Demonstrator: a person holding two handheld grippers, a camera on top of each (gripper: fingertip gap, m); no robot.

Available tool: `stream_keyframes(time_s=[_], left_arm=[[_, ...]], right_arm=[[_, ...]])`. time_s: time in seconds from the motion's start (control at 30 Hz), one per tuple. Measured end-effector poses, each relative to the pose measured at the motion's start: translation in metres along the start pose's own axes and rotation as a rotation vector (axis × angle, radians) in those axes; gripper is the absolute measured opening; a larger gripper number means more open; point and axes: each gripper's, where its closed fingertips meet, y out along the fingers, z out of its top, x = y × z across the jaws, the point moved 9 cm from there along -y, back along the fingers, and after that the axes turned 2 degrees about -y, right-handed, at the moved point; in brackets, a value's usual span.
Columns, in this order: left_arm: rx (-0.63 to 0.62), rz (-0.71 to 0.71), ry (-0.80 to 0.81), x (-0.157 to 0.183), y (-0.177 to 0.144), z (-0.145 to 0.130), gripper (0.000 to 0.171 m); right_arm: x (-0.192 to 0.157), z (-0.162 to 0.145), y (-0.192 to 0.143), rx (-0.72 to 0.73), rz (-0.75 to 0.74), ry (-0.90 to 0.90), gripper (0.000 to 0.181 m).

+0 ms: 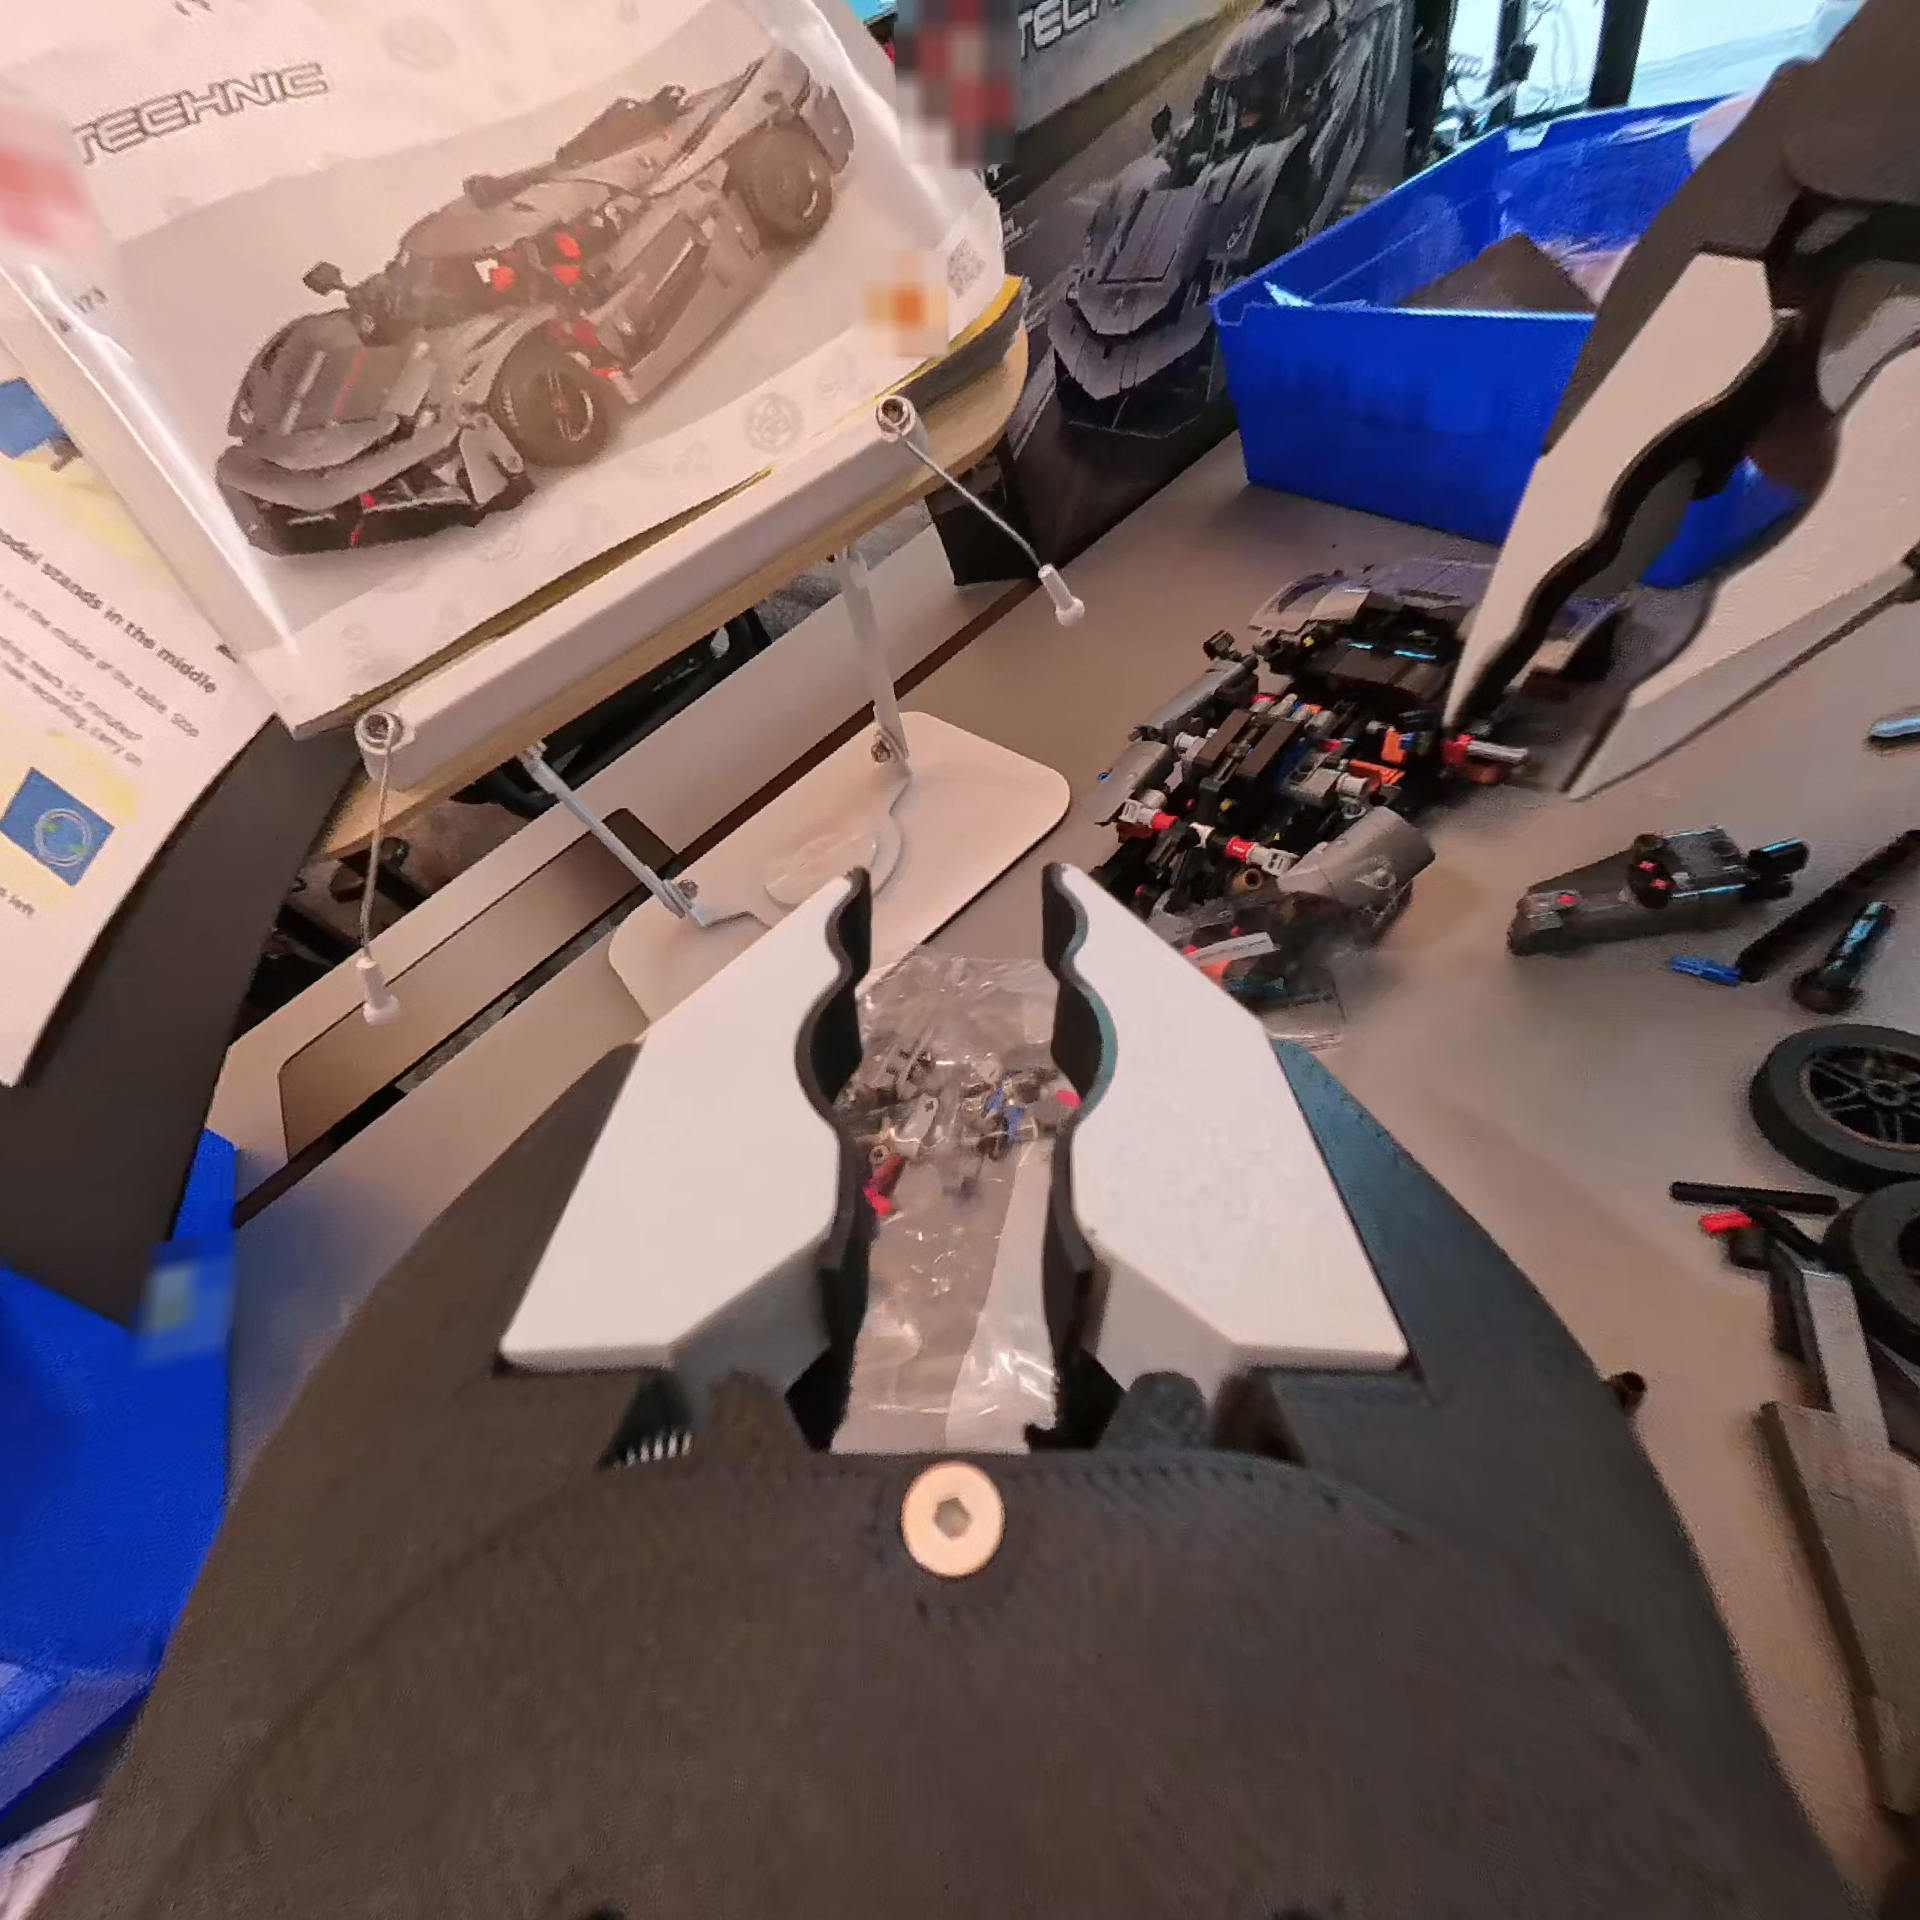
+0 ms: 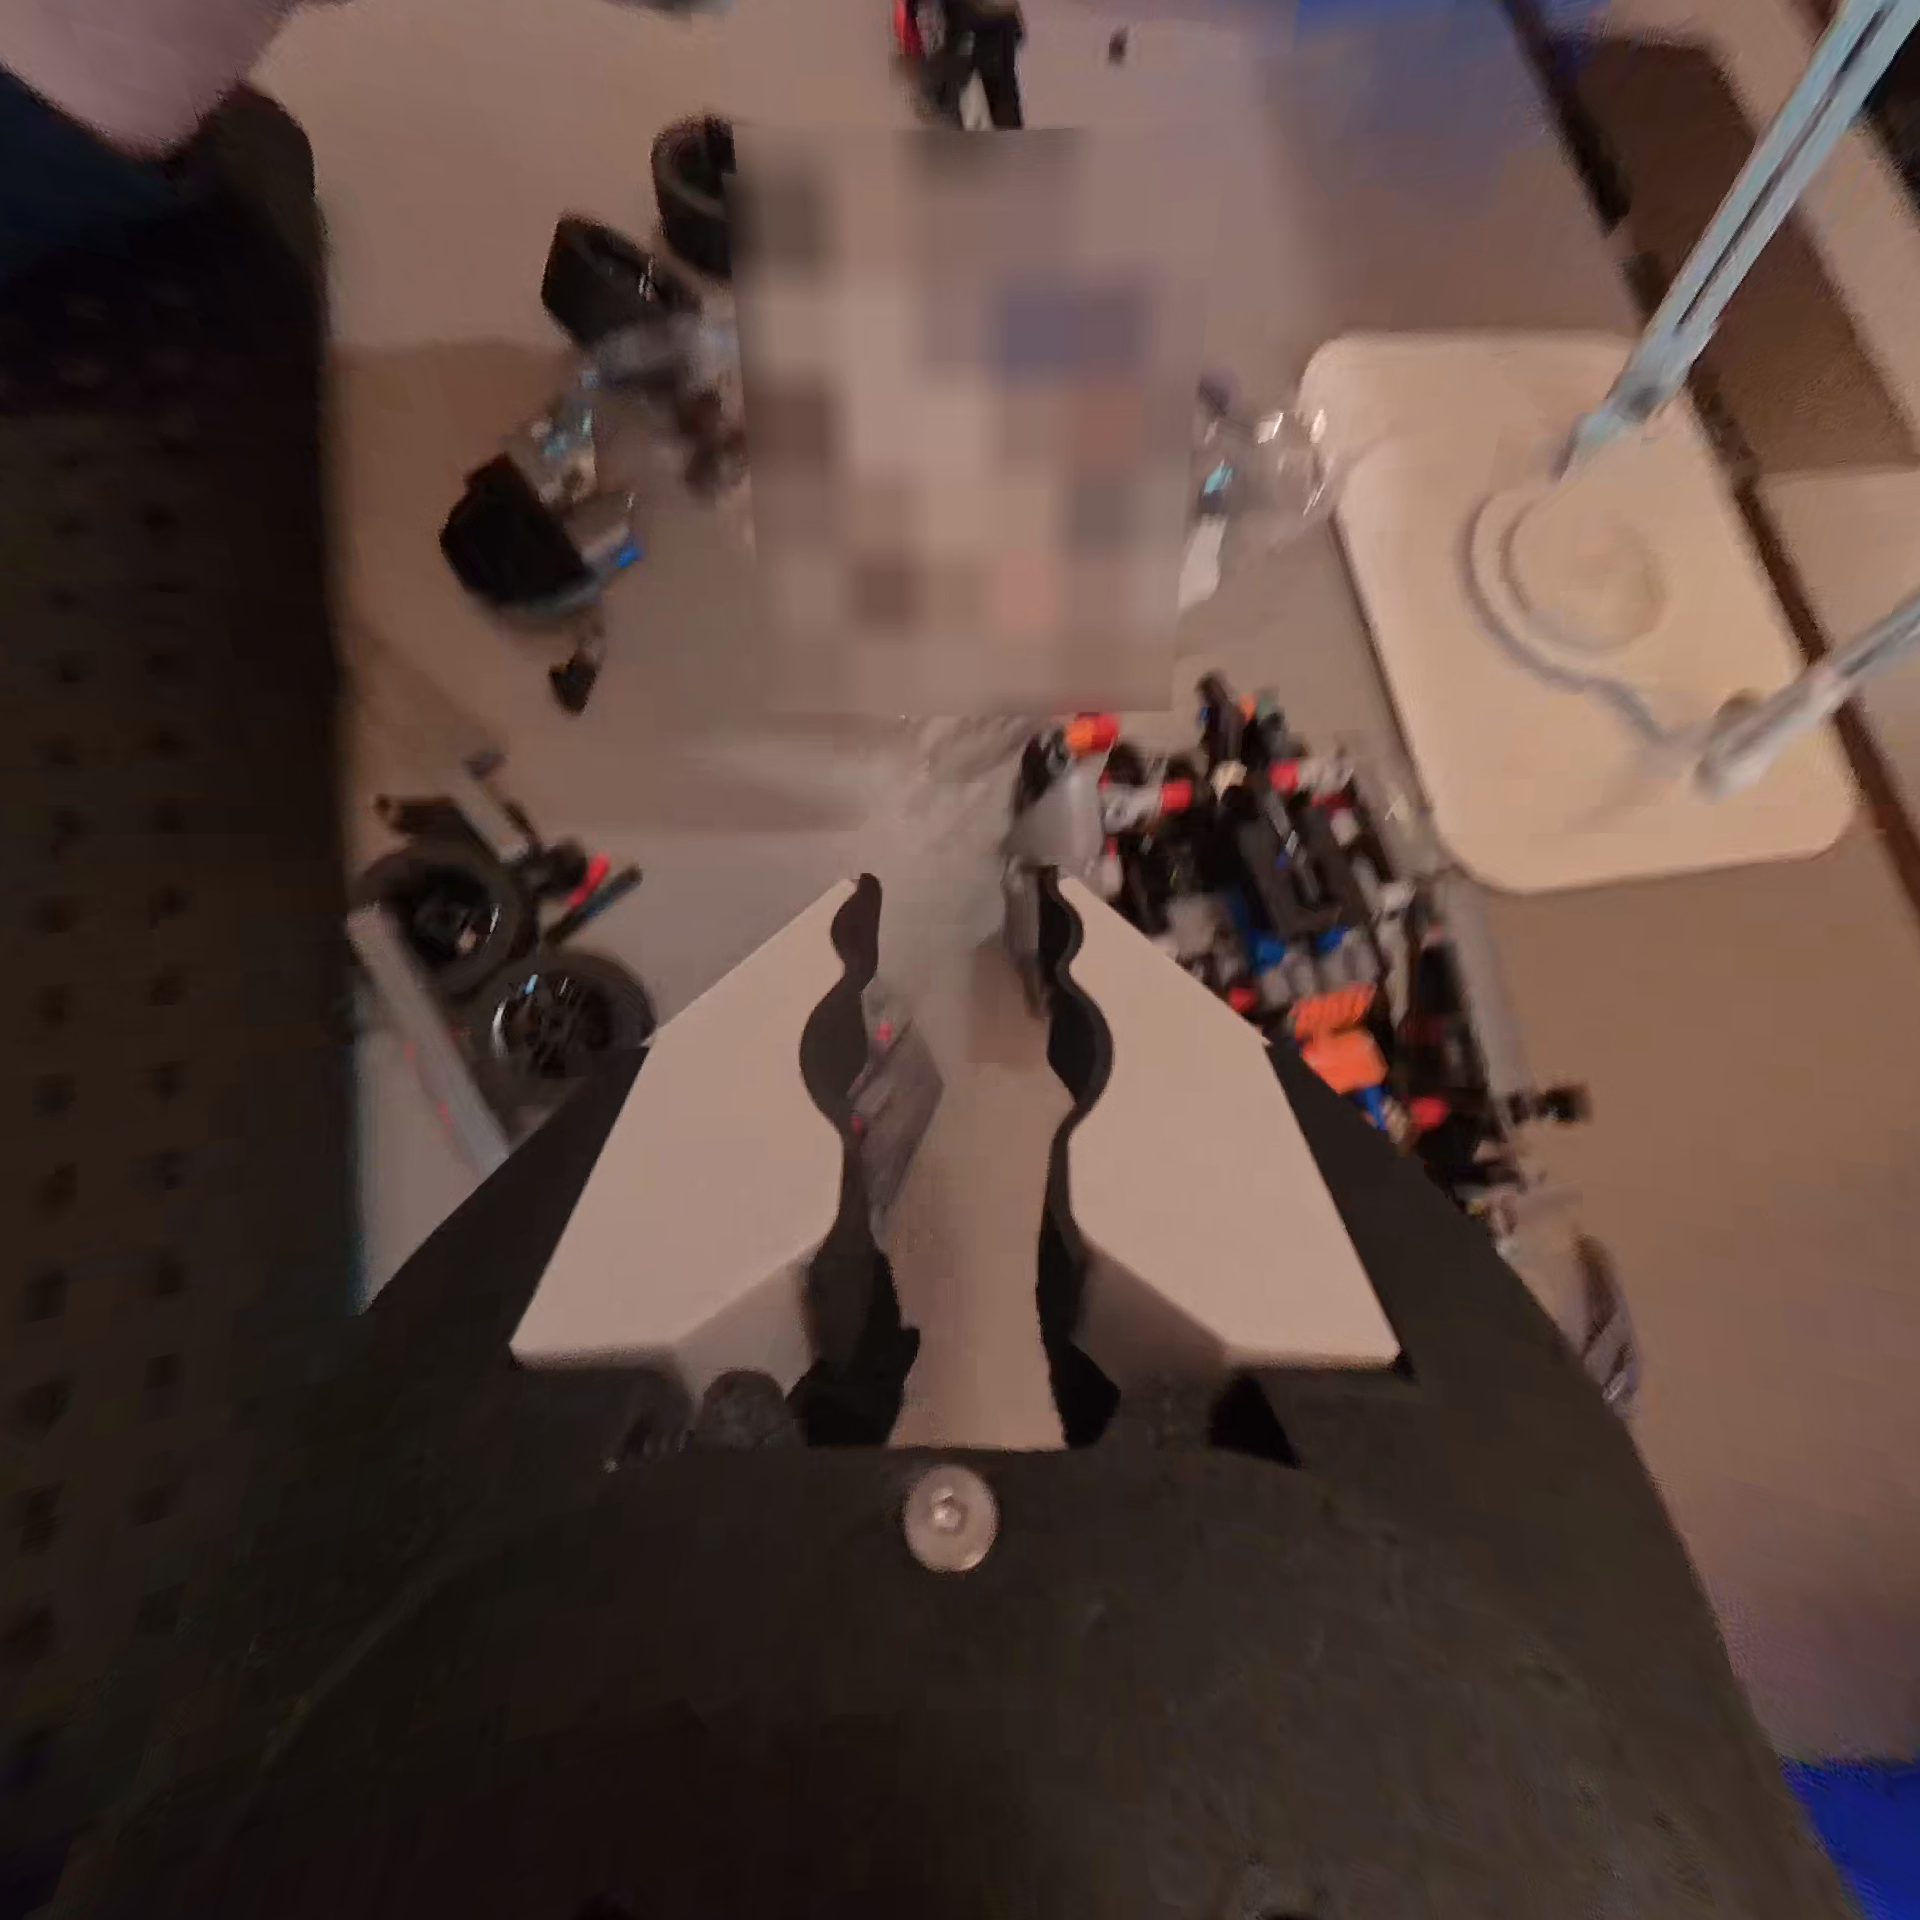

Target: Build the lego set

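Half-built dark grey lego car chassis [image 1: 1309, 758] sits at 2 o'clock of the left gripper [image 1: 954, 894], jaws apart; right gripper [image 1: 1507, 748] tips apart over it.

The left gripper [image 1: 954, 914] is pointing forward and down, its two white fingers [image 1: 727, 1122] standing apart with a clear gap between their wavy black inner pads and nothing pinched in it. The right gripper [image 2: 961, 904] is tilting steeply downward, its jaws likewise parted and gripping nothing, though its own view is blurred. In the left wrist view the right gripper [image 1: 1517, 748] is reaching in from the upper right, fingertips angled down and to the left.
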Motion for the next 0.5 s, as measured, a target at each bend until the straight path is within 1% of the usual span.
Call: stream_keyframes(time_s=[0.07, 0.13, 0.17, 0.23, 0.27, 0.33, 0.4, 0.47, 0.5], left_arm=[[-0.004, -0.005, -0.002, 0.002, 0.001, 0.001, 0.030], [0.036, 0.001, 0.030, 0.007, -0.001, 0.006, 0.024], [0.053, -0.012, 0.037, 0.010, -0.001, 0.008, 0.024], [0.046, -0.042, 0.038, 0.017, 0.002, 0.009, 0.025], [0.034, -0.054, 0.049, 0.021, 0.005, 0.009, 0.026], [0.025, -0.083, 0.070, 0.029, 0.009, 0.010, 0.028], [0.024, -0.120, 0.088, 0.037, 0.012, 0.012, 0.028], [0.010, -0.133, 0.121, 0.045, 0.015, 0.013, 0.028], [0.004, -0.139, 0.141, 0.048, 0.017, 0.013, 0.028]], right_arm=[[-0.004, -0.015, -0.006, -0.053, 0.024, 0.001, 0.031], [-0.012, -0.024, -0.005, -0.110, 0.079, 0.000, 0.033], [-0.016, -0.030, -0.002, -0.158, 0.109, 0.002, 0.036], [-0.023, -0.039, 0.006, -0.249, 0.155, 0.004, 0.039], [-0.024, -0.040, 0.011, -0.270, 0.173, 0.015, 0.040], [-0.024, -0.042, 0.023, -0.314, 0.177, 0.027, 0.049], [-0.021, -0.044, 0.033, -0.348, 0.152, 0.040, 0.041], [-0.018, -0.044, 0.037, -0.359, 0.137, 0.042, 0.022], [-0.018, -0.044, 0.036, -0.352, 0.128, 0.030, 0.016]])
